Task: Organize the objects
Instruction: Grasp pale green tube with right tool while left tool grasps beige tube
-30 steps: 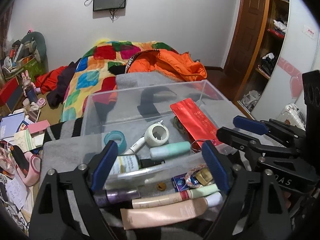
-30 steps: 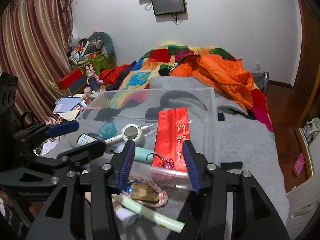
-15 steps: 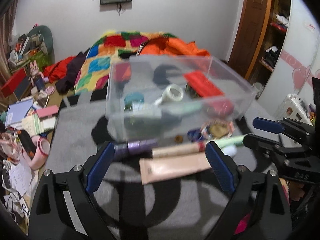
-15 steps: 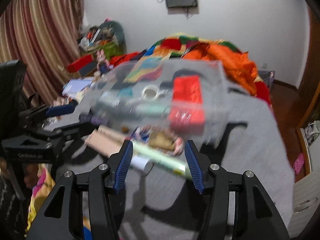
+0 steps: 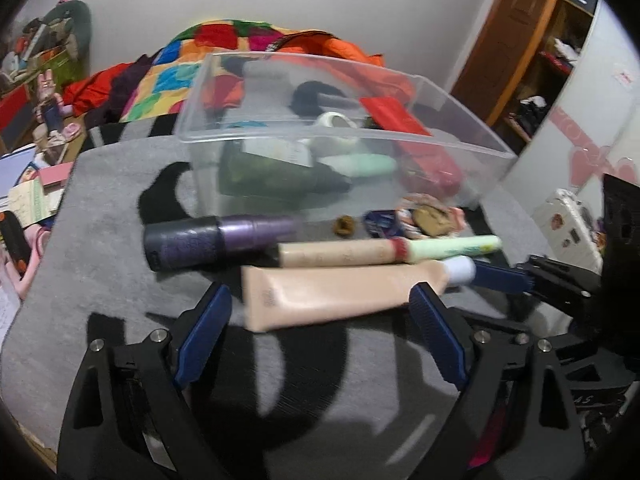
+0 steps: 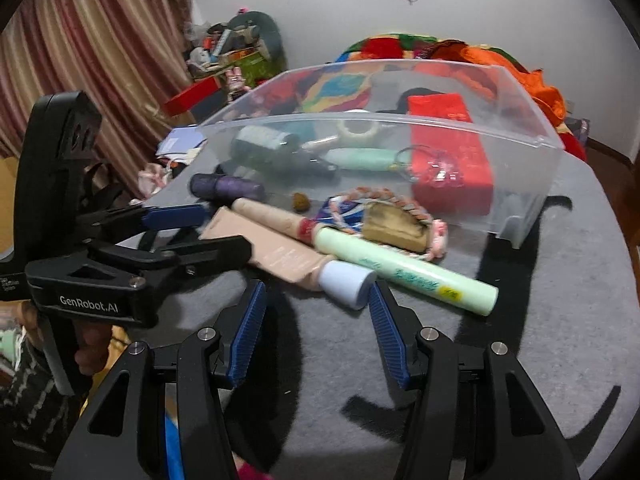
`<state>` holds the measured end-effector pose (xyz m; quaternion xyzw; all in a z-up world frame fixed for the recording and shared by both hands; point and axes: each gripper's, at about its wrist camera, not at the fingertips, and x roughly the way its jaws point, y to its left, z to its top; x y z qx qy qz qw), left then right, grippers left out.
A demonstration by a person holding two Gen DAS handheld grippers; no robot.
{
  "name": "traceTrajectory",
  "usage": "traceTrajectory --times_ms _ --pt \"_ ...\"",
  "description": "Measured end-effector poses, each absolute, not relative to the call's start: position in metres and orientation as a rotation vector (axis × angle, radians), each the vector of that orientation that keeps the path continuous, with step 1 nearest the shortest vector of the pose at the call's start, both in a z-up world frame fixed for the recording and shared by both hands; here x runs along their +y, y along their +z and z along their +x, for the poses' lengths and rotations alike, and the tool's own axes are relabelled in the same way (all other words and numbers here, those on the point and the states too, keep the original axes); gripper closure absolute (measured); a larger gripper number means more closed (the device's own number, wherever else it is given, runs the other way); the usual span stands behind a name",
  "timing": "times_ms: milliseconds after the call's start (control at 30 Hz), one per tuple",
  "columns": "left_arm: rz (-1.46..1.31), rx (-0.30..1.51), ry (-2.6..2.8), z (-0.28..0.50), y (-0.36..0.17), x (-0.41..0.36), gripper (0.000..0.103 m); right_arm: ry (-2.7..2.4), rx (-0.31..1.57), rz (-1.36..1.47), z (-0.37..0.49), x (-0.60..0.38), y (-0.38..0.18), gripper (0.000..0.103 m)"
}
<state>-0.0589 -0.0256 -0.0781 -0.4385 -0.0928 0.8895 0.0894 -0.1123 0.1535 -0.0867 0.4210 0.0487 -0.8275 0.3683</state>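
A clear plastic bin (image 5: 344, 134) (image 6: 532, 184) stands on the grey cloth and holds a red pack (image 6: 448, 152), a dark green bottle (image 5: 272, 168), a mint tube and a white tape roll. In front of it lie a purple bottle (image 5: 216, 242) (image 6: 228, 188), a beige tube (image 5: 340, 296) (image 6: 276, 254) with a white cap (image 6: 348, 282), a thin beige and green tube (image 5: 388, 252) (image 6: 404, 272), and a braided cord with a wooden piece (image 6: 394, 228). My left gripper (image 5: 320, 320) is open, just before the beige tube. My right gripper (image 6: 318, 320) is open, at the white cap.
The grey cloth surface (image 5: 120, 280) has dark patterns. Behind lies a bed with a colourful quilt (image 5: 180, 72) and an orange jacket (image 6: 520, 68). Clutter and books sit at the left (image 5: 28, 184). Curtains (image 6: 100, 40) hang at the left; a wooden door (image 5: 508, 40) is at the right.
Both grippers have pulled back from over the bin and dropped low towards the tubes on the cloth. Both stay open and empty.
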Motion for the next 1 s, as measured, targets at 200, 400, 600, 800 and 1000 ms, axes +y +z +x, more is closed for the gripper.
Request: traceTrajectory --times_ms 200,400,600,800,1000 --pt "-1.303 -0.300 2.658 -0.035 -0.074 -0.029 0.015 -2.106 0.175 1.054 -0.098 0.149 -0.087 0.051" --pt "-1.318 -0.314 2.684 0.002 -0.069 -0.042 0.015 -2.005 0.123 1.055 -0.097 0.136 -0.087 0.051" --pt "-1.348 -0.222 2.773 0.018 -0.062 -0.055 0.015 -2.010 0.169 1.022 -0.089 0.136 -0.081 0.051" --pt "-1.273 -0.179 2.723 -0.005 -0.049 -0.042 0.015 -2.169 0.182 0.986 -0.105 0.172 -0.063 0.047" --pt "-1.294 0.009 2.584 -0.035 -0.063 0.004 0.015 -2.225 0.277 1.055 -0.138 0.182 -0.068 0.047"
